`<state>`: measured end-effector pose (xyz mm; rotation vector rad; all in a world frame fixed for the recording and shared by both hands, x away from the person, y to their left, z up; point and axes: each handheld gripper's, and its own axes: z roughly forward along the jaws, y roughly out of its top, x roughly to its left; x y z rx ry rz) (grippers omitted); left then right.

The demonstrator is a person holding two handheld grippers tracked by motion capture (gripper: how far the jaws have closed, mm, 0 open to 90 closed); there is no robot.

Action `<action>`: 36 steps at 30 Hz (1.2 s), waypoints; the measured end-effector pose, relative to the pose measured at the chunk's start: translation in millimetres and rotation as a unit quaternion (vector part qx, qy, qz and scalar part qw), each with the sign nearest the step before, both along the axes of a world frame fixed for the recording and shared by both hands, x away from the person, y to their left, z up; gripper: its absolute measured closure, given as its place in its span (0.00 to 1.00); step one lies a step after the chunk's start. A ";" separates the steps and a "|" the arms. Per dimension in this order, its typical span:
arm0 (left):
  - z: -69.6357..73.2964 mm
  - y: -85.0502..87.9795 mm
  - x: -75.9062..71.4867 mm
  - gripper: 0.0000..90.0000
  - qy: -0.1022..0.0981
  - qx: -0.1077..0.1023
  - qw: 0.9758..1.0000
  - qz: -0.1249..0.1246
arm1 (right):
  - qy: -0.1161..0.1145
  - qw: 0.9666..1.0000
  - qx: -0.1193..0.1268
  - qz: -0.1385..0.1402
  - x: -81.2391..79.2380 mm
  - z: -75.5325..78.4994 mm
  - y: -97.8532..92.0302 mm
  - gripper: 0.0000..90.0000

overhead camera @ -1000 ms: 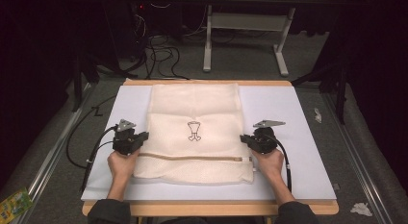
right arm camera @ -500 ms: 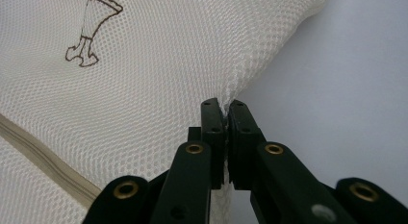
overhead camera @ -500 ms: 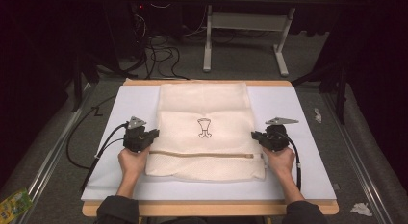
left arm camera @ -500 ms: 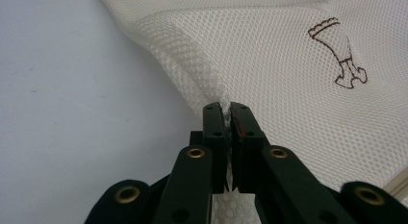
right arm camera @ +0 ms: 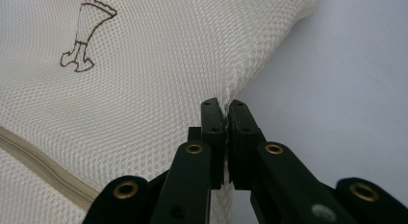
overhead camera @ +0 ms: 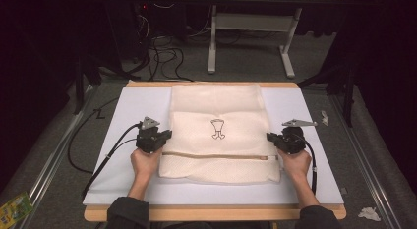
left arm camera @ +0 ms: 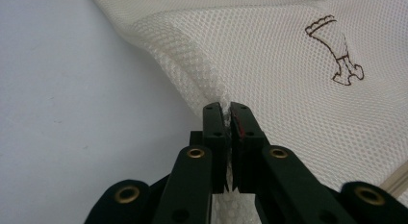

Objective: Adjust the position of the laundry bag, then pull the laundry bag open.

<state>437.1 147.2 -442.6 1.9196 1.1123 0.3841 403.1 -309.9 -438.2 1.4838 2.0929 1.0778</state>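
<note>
Cream mesh laundry bag [overhead camera: 216, 133] lies flat in the middle of the white table cover [overhead camera: 123, 111], its far edge reaching the table's back rim, with a small brown emblem [overhead camera: 218, 128] printed on the panel facing up. A tan zipper [overhead camera: 216, 156] runs across the bag near the person's side. The near portion looks doubled over onto the rest, so the work in hand reads as folding the bag away from the person, and the fold seems partly made.

Each side edge is pinched. The left gripper [left arm camera: 226, 113] has its jaws clamped together on a ridge of mesh at the bag's left edge, and the right gripper [right arm camera: 223, 111] is closed the same way on the right edge. From above, the two grippers sit level with each other at either side of the bag.

What appears left is to carry the lifted layer farther across, lay it down square, and release both edges.

Beyond the table, dark floor with cables [overhead camera: 162, 52] and a grey stand [overhead camera: 251, 37] fills the background.
</note>
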 end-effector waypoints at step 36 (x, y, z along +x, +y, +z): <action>-10.8 -23.7 0.9 0.83 -0.014 0.057 0.998 0.002 | 0.006 0.999 0.002 -0.039 -6.1 -22.6 -23.8 0.75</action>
